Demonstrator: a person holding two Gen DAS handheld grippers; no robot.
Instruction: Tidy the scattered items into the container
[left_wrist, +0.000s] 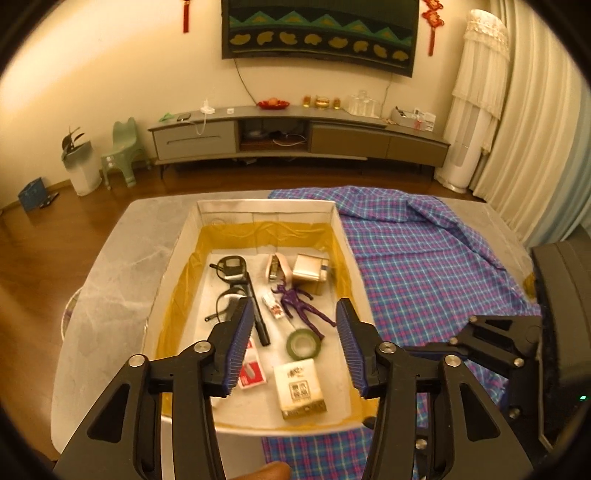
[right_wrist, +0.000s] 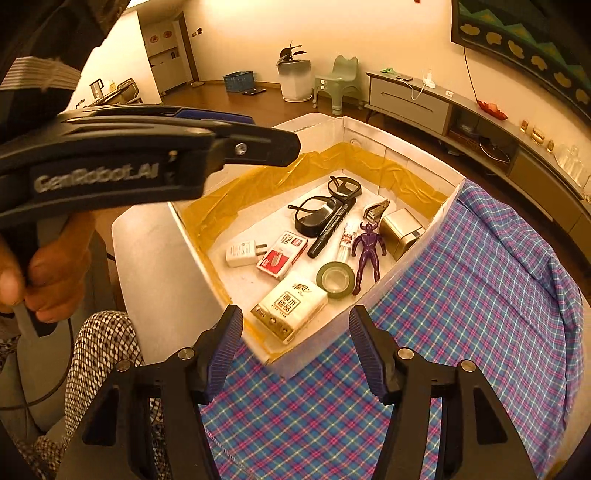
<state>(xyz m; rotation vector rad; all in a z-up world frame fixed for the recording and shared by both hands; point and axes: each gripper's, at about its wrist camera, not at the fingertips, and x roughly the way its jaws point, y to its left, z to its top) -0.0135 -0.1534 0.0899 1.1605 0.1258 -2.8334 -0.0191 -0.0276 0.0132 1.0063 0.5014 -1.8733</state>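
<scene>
A white box (left_wrist: 266, 208) lined with yellow tape holds glasses (left_wrist: 229, 266), a black marker (left_wrist: 258, 314), a purple figure (left_wrist: 299, 306), a green tape roll (left_wrist: 291, 347), a tissue pack (left_wrist: 299, 387), a red box (left_wrist: 253, 373) and a metal tin (left_wrist: 310, 273). My left gripper (left_wrist: 294, 301) hangs open above them with nothing between its fingers. My right gripper (right_wrist: 295, 310) is open too, empty, over the box's near corner (right_wrist: 284, 369). In the right wrist view a white charger (right_wrist: 242, 253) also lies inside.
The box stands on a grey table (left_wrist: 110, 277), partly on a blue and pink plaid cloth (left_wrist: 424, 258) spread to its right. A hand (right_wrist: 55, 273) holds the left gripper's handle. A TV cabinet (left_wrist: 295, 136) and a green stool (left_wrist: 123, 151) stand beyond.
</scene>
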